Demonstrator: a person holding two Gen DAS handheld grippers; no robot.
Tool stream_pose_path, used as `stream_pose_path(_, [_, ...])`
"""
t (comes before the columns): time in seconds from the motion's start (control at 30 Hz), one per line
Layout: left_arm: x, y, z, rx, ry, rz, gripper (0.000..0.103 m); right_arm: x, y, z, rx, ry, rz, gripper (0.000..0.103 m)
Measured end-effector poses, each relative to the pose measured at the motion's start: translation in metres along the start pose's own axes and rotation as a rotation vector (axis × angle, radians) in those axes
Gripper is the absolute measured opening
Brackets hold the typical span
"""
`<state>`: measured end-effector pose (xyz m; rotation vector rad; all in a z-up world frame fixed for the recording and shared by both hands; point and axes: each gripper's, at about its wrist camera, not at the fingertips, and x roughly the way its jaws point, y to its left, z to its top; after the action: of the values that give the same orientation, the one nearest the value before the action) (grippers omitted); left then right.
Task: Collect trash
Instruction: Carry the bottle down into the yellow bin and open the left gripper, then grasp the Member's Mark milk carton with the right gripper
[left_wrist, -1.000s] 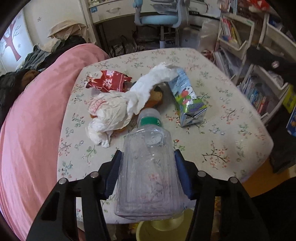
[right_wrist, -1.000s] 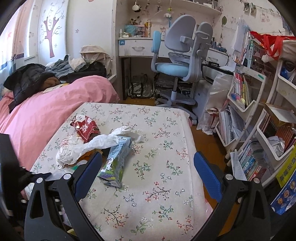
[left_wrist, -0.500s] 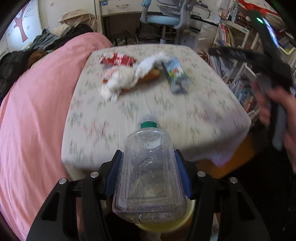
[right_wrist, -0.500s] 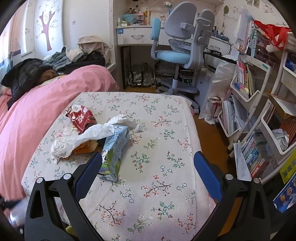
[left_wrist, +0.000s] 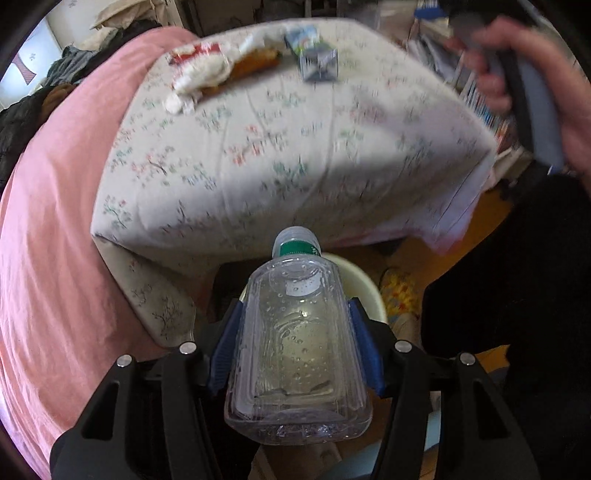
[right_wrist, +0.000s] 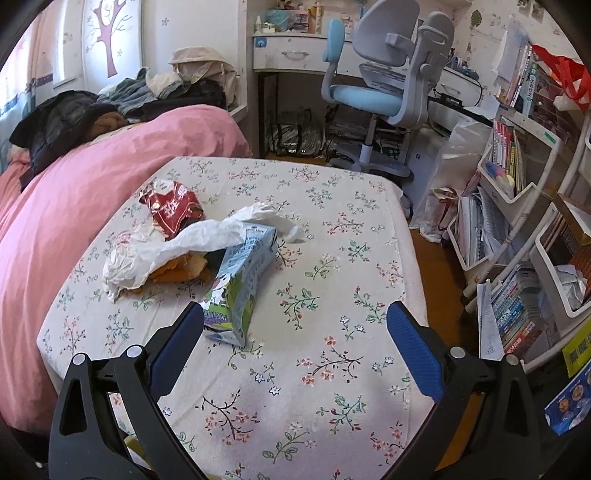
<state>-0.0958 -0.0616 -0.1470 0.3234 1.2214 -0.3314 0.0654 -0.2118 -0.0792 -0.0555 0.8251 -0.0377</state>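
On the table (right_wrist: 332, 258) there are still the white wrapper (right_wrist: 177, 251), the carton (right_wrist: 240, 284) and the red packet (right_wrist: 171, 208). My left gripper (left_wrist: 295, 347) is clamped on the bottle (left_wrist: 297, 354), above the yellow bin (left_wrist: 364, 291). My right gripper (right_wrist: 291, 347) is wide apart, empty.

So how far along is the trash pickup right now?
Nothing looks binned yet. In hand: the left gripper is shut on a clear plastic bottle, held off the table over a pale yellow bin. Left on the floral tablecloth: a milk carton, crumpled white paper, a red snack wrapper and something orange underneath. The right gripper hangs open and empty near the carton.
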Motion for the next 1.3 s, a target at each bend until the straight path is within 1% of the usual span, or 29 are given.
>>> stream_pose_path(0.07, [0.006, 0.0, 0.001, -0.001, 0.013, 0.018, 0.056, 0.007, -0.001, -0.002, 0.007, 0.021, 0.006, 0.096])
stream_pose_path(0.1, [0.006, 0.0, 0.002, 0.001, 0.016, 0.017, 0.061, 0.011, -0.001, -0.003, 0.011, 0.029, 0.01, 0.096])
stream_pose_path(0.13, [0.006, 0.0, 0.003, 0.005, 0.013, 0.021, 0.07, 0.014, -0.001, -0.004, 0.017, 0.04, 0.017, 0.096])
stream_pose_path(0.2, [0.002, 0.0, 0.001, 0.011, -0.006, 0.035, 0.074, 0.02, -0.002, -0.005, 0.029, 0.056, 0.027, 0.096])
stream_pose_path(0.33, [-0.003, 0.008, 0.005, -0.025, -0.039, 0.021, 0.074, 0.025, 0.001, -0.004, 0.044, 0.057, 0.052, 0.096])
stream_pose_path(0.4, [-0.01, 0.016, 0.011, -0.061, -0.081, 0.009, 0.074, 0.028, 0.006, -0.003, 0.039, 0.057, 0.064, 0.096])
stream_pose_path(0.5, [-0.02, 0.027, 0.021, -0.108, -0.144, 0.031, 0.074, 0.033, 0.012, -0.001, 0.026, 0.062, 0.069, 0.096])
stream_pose_path(0.63, [-0.037, 0.055, 0.039, -0.181, -0.25, 0.083, 0.075, 0.038, 0.017, 0.003, 0.028, 0.06, 0.076, 0.096])
stream_pose_path(0.77, [-0.044, 0.081, 0.053, -0.268, -0.302, 0.097, 0.075, 0.044, 0.018, 0.006, 0.041, 0.065, 0.089, 0.096])
stream_pose_path(0.93, [-0.042, 0.102, 0.067, -0.329, -0.327, 0.12, 0.075, 0.056, 0.02, 0.01, 0.047, 0.08, 0.098, 0.096])
stream_pose_path(1.1, [-0.034, 0.108, 0.068, -0.345, -0.318, 0.112, 0.076, 0.068, 0.026, 0.015, 0.038, 0.093, 0.108, 0.095])
stream_pose_path(1.2, [-0.033, 0.107, 0.068, -0.332, -0.317, 0.118, 0.077, 0.08, 0.028, 0.018, 0.042, 0.109, 0.115, 0.09])
stream_pose_path(1.3, [-0.032, 0.111, 0.071, -0.339, -0.32, 0.117, 0.08, 0.092, 0.028, 0.02, 0.059, 0.134, 0.133, 0.082])
